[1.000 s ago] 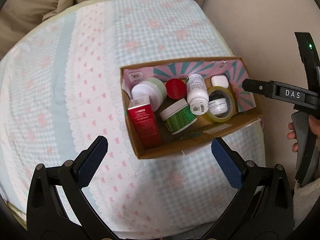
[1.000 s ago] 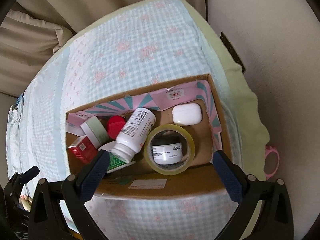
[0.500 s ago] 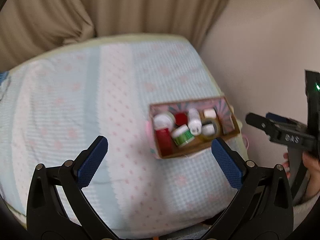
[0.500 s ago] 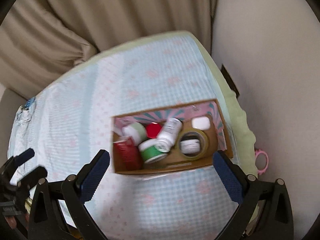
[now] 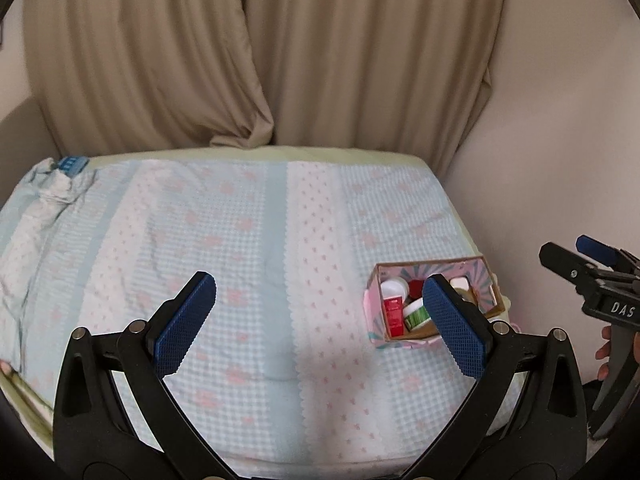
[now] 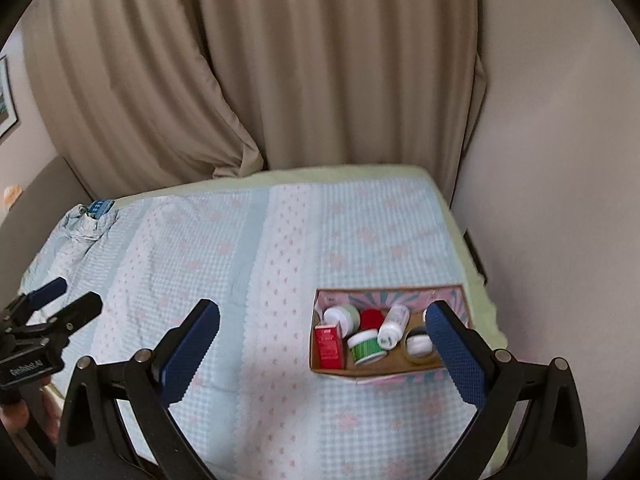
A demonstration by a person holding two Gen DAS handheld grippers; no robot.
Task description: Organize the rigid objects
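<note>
While both jaws stand wide apart and hold nothing, the left hand-held gripper (image 5: 318, 322) and right hand-held gripper (image 6: 322, 346) hover above the bed (image 6: 248, 264); farther off, near its right edge, the cardboard box (image 6: 390, 371) holds jars, a white bottle (image 6: 393, 326) and a red carton (image 6: 329, 343); beige curtains (image 6: 280, 80) hang behind.

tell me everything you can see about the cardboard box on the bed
The open-topped brown cardboard box has a pink lining with teal sunburst stripes and sits flat on the checked blue-and-pink bedspread, near the bed's right edge by the wall. Inside stand a red carton, a green-banded white jar and a pale green-lidded jar; a red cap, a leaning white bottle and a tape roll are also inside. Neither gripper touches it.
</note>
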